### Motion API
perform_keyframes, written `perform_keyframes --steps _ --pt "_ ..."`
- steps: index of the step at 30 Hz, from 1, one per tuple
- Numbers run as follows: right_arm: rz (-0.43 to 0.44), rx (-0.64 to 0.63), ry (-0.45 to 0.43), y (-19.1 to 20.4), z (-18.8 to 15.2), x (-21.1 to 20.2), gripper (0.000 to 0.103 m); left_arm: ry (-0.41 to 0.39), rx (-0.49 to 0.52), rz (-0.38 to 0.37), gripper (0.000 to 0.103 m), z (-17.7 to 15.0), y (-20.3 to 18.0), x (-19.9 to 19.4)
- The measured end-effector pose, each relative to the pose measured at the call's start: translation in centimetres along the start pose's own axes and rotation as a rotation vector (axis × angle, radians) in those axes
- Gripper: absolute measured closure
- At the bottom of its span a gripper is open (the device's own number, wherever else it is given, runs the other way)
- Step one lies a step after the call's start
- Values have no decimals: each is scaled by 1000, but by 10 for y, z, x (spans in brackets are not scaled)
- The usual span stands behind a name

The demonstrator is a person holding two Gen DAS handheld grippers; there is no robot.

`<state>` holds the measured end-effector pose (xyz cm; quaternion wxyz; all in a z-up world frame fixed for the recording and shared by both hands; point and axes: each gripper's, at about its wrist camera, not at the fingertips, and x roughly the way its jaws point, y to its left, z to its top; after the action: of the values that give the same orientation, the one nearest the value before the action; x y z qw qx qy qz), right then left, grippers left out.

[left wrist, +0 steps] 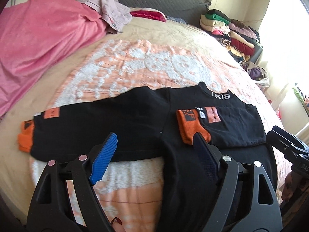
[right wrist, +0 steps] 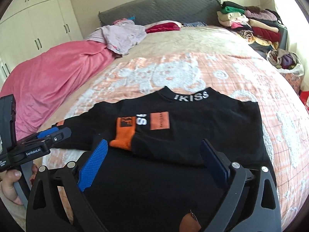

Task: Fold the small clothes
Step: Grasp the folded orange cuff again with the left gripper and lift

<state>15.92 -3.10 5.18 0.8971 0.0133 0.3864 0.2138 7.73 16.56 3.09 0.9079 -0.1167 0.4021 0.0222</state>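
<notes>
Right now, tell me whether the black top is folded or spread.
Partly folded: black top has one orange-cuffed sleeve laid across its body; the other sleeve is outstretched.

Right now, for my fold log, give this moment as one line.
black sweatshirt: right sleeve folded across, left sleeve out | left gripper: open | right gripper: open

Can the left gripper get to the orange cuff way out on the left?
Probably yes. The left gripper is open and empty, and that cuff lies flat on the bed with nothing covering it.
</notes>
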Motion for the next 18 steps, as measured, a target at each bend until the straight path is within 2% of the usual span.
perform_keyframes --steps 18 --pt "78 -122 -6 91 18 22 5 -30 -120 74 30 -10 89 -29"
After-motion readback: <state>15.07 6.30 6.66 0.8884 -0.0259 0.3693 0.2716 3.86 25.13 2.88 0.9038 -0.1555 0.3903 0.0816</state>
